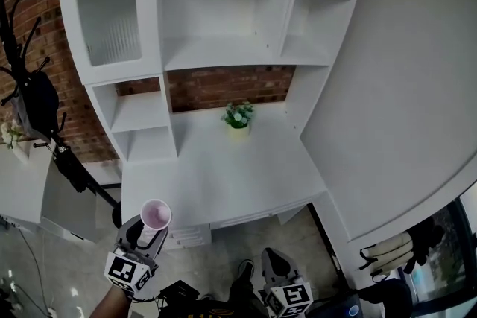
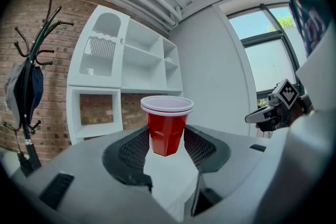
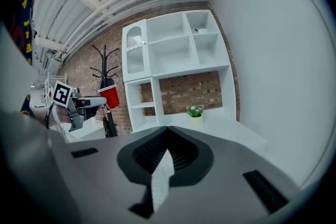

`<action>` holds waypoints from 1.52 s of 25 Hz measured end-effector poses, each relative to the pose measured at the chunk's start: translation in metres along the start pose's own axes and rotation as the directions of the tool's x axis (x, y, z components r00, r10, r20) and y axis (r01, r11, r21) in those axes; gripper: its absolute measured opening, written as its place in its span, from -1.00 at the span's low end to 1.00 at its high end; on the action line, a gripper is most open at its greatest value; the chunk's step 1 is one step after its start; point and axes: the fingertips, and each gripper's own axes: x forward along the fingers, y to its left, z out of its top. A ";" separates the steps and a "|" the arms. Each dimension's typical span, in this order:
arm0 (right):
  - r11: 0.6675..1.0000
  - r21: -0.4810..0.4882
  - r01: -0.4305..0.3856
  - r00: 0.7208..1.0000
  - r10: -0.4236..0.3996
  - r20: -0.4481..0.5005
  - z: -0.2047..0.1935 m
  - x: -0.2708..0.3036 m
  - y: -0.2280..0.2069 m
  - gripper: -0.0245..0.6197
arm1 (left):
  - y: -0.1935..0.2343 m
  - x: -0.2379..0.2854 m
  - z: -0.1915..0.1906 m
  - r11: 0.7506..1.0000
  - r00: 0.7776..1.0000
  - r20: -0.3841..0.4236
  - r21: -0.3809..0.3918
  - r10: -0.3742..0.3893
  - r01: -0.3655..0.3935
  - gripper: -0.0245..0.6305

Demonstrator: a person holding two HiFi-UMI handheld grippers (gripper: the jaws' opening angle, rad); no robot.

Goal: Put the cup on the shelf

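Observation:
A red plastic cup (image 2: 165, 128) with a white rim stands upright between the jaws of my left gripper (image 2: 167, 145), which is shut on its lower half. In the head view the cup (image 1: 155, 214) and left gripper (image 1: 151, 227) hang at the lower left, in front of the white desk top (image 1: 223, 175) and below the white shelf unit (image 1: 216, 48). My right gripper (image 1: 274, 258) is low at the bottom middle, its jaws closed tip to tip with nothing between them (image 3: 167, 131). The right gripper view shows the cup (image 3: 109, 96) off to the left.
A small potted plant (image 1: 238, 115) sits at the back of the desk against the brick wall. A black coat rack (image 1: 30, 86) with a dark bag stands at the left. A white wall (image 1: 402, 86) closes the right side. Shoes (image 1: 242, 272) show on the floor below.

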 end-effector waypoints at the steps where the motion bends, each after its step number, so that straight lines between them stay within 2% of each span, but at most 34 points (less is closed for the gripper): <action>1: 1.000 0.000 -0.008 1.000 0.008 0.014 0.005 0.009 -0.011 -0.93 | 0.008 0.006 0.002 1.000 1.000 0.003 -0.004 0.016 -0.016 -0.29; 3: 1.000 -0.005 -0.027 0.999 0.027 0.030 0.023 0.026 -0.031 -0.93 | 0.023 0.018 0.007 0.999 0.999 0.007 -0.007 0.039 -0.039 -0.29; 8: 0.996 -0.054 -0.065 0.997 0.067 0.033 0.074 0.072 -0.085 -0.93 | 0.051 0.058 0.026 0.993 0.994 -0.021 0.065 0.104 -0.102 -0.29; 15: 0.975 -0.146 -0.168 0.980 0.181 0.077 0.145 0.140 -0.146 -0.93 | 0.086 0.116 0.083 0.980 0.979 0.050 0.021 0.195 -0.197 -0.29; 19: 0.957 -0.168 -0.235 0.962 0.253 0.097 0.177 0.172 -0.170 -0.93 | 0.090 0.149 0.111 0.978 0.977 0.070 0.024 0.203 -0.205 -0.29; 23: 0.946 -0.138 -0.294 0.944 0.310 0.113 0.200 0.202 -0.191 -0.93 | 0.095 0.184 0.120 0.976 0.976 0.046 0.039 0.212 -0.214 -0.29; 27: 0.928 -0.134 -0.347 0.924 0.363 0.123 0.220 0.228 -0.198 -0.93 | 0.104 0.209 0.130 0.975 0.975 0.037 -0.002 0.220 -0.220 -0.29; 30: 0.910 -0.136 -0.392 0.904 0.409 0.126 0.233 0.246 -0.194 -0.93 | 0.111 0.226 0.144 0.975 0.975 0.028 0.021 0.221 -0.221 -0.29; 35: 0.884 -0.139 -0.446 0.879 0.462 0.119 0.252 0.272 -0.178 -0.93 | 0.125 0.259 0.175 0.981 0.980 0.039 -0.011 0.193 -0.193 -0.29; 38: 0.864 -0.144 -0.483 0.859 0.499 0.115 0.264 0.282 -0.163 -0.93 | 0.137 0.279 0.193 0.984 0.984 0.036 0.006 0.175 -0.175 -0.29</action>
